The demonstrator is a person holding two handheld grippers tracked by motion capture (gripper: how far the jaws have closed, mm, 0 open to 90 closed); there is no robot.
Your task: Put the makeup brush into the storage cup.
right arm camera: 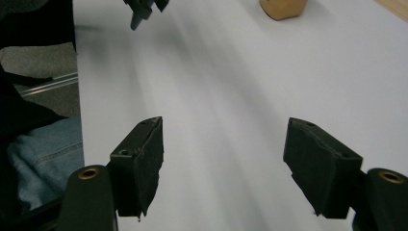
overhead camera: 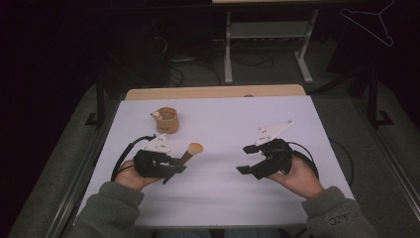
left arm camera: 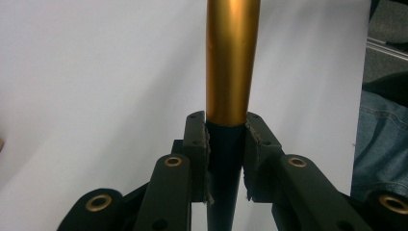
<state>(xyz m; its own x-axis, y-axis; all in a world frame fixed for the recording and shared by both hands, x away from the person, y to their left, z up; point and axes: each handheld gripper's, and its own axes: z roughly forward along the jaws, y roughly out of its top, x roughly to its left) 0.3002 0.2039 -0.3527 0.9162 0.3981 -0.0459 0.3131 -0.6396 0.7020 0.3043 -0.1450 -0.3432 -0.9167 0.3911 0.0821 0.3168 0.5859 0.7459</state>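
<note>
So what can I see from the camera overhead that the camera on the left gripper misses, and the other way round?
The high view alone shows both hands, the right gripper with its jaws standing open and nothing between them, and a small tan cup farther back on the table.

The left gripper view alone shows the grip up close: the two pads press on the dark lower part of the tube, just below where its gold part begins.

Both show the left gripper, shut on the gold and black tube, and the white table top.
</note>
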